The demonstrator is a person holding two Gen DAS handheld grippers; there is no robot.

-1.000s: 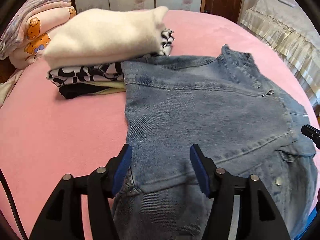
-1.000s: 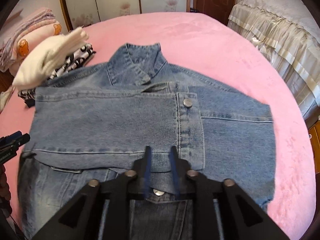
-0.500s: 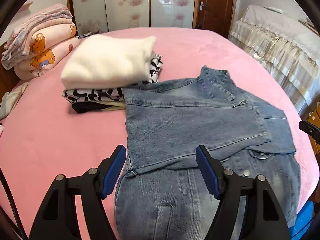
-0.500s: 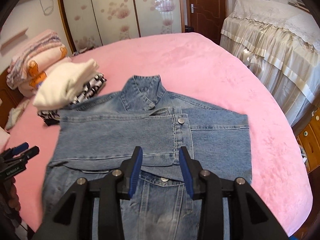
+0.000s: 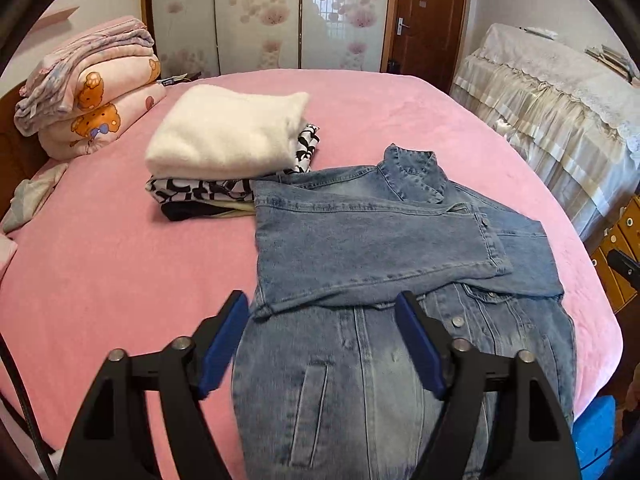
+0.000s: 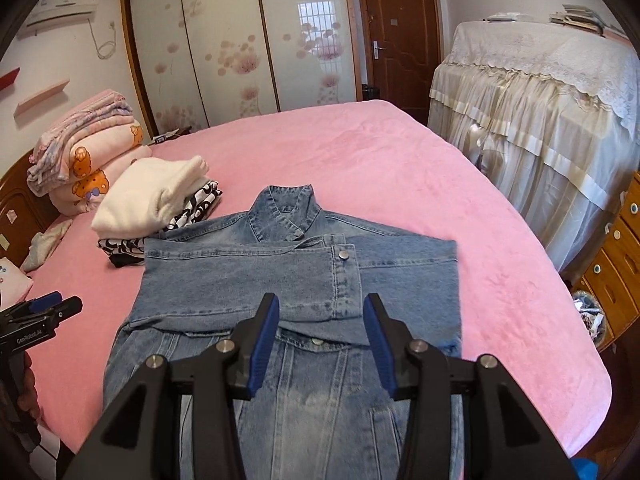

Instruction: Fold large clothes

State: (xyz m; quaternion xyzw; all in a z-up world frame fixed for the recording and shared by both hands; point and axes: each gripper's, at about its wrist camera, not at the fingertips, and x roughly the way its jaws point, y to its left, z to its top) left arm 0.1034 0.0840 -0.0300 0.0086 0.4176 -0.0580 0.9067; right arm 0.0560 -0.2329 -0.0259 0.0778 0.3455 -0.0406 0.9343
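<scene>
A: Where is the denim jacket (image 5: pixel 400 248)?

B: It lies flat on the pink bed (image 5: pixel 120 260), in the centre and lower half of both frames, collar toward the top and both sleeves folded across the chest. Its upper left shoulder touches a stack of folded clothes (image 5: pixel 224 148) topped by a white fleece.

A: What does the right wrist view add?

B: The air conditioner (image 6: pixel 60 10) in the upper left corner, wall shelves below it, and a waste bin (image 6: pixel 590 316) beside the wooden drawers at the right edge. The left tongs (image 6: pixel 48 304) show at the left edge there, with part of a hand (image 6: pixel 28 396) under them. The left wrist view gives only a sliver of the right tongs (image 5: pixel 624 266) at its right edge, and a blue box (image 5: pixel 592 436) in the lower right corner.

A: How do the tongs stand?

B: The left tongs have just been opening and stand wide, above the jacket's lower front, gripping nothing. The right tongs have also been opening, to a moderate gap, above the overlapped sleeve cuffs; nothing is pinched between their blue pads (image 6: pixel 264 344).
</scene>
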